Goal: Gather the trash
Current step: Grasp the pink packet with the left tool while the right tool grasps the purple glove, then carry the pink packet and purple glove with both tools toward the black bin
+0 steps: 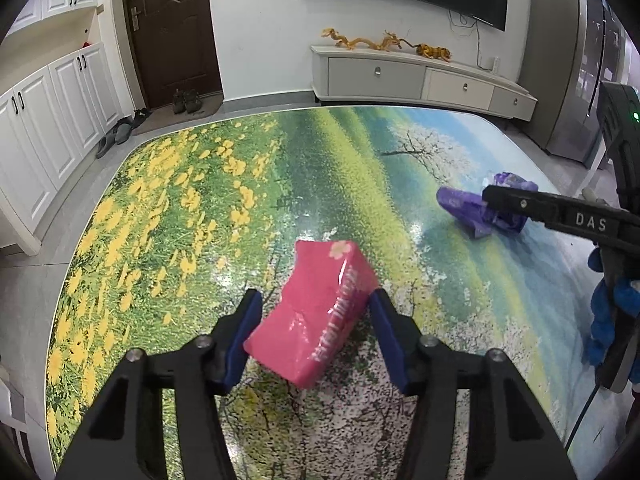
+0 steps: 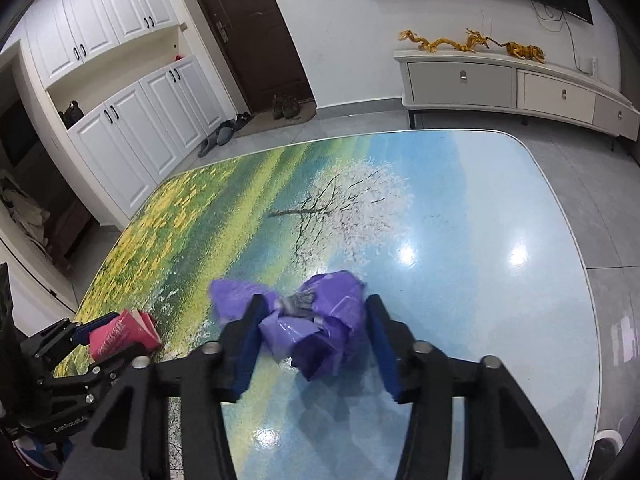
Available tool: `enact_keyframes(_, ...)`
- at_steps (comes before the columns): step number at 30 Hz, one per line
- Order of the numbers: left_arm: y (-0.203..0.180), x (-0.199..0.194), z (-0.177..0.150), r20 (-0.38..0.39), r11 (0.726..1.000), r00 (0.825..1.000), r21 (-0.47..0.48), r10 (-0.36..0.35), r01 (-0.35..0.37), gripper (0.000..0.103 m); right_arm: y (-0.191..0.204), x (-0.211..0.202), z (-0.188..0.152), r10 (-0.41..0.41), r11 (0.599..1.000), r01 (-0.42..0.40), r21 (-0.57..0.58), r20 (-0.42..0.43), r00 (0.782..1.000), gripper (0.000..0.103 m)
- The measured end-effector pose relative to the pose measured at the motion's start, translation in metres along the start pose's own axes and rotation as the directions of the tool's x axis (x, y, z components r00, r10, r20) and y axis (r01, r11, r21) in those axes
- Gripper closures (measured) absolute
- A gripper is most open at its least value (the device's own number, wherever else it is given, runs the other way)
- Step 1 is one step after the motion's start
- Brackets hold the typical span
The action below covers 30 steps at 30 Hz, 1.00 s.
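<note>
Left wrist view: left gripper spread wide around crumpled pink plastic-wrapped packet, blue pads flanking, contact unclear; packet resting on glossy landscape-printed table.

Right wrist view: right gripper wide, straddling crumpled purple plastic wrapper lying on table, not clamped.

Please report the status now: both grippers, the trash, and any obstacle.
Left gripper open, jaws astride pink pack. Right gripper open around purple wrapper. Both pieces on table. Nothing in the way.
</note>
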<state>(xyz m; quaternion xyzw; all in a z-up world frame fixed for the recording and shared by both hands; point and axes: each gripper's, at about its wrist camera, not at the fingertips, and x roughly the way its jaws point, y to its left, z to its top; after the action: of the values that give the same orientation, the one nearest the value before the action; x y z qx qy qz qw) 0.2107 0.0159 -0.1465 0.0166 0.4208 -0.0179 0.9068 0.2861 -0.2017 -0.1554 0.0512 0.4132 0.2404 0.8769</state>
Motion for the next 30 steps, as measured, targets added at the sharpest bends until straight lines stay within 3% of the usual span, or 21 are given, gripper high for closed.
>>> enact_keyframes(3,0.000,0.001,-0.001,-0.001,1.000,1.000,-0.006,0.002,-0.002,0.055,0.005,-0.001,-0.003,0.000,1.000,0.000,-0.024,-0.005,1.000,0.063)
enact_keyframes(5,-0.001,0.005,-0.003,-0.018,1.000,1.000,-0.002,-0.003,0.003,0.070,0.007,-0.003,-0.006,0.002,1.000,-0.002,-0.029,-0.005,1.000,0.065)
enact_keyframes(9,-0.002,0.004,-0.001,-0.015,1.000,1.000,0.006,-0.006,0.006,0.075,0.012,-0.013,-0.019,0.013,1.000,-0.013,-0.010,0.004,1.000,0.066)
enact_keyframes(18,-0.005,-0.007,-0.004,0.030,1.000,1.000,0.021,0.006,-0.007,0.077,0.025,-0.043,-0.051,0.004,1.000,-0.004,0.001,0.014,1.000,0.068)
enact_keyframes(20,-0.005,-0.014,-0.009,0.032,1.000,0.999,0.009,-0.024,0.024,0.077,0.029,-0.054,-0.057,-0.001,1.000,0.001,-0.003,0.024,1.000,0.068)
enact_keyframes(25,-0.006,-0.049,-0.019,0.076,0.994,0.991,0.004,-0.108,0.108,0.077,0.039,-0.086,-0.072,-0.019,0.999,0.021,-0.027,0.053,0.998,0.068)
enact_keyframes(30,-0.014,-0.087,-0.019,0.138,0.994,0.985,0.048,-0.102,0.097,0.077,0.042,-0.112,-0.083,-0.008,1.000,0.008,0.000,0.095,0.995,0.068)
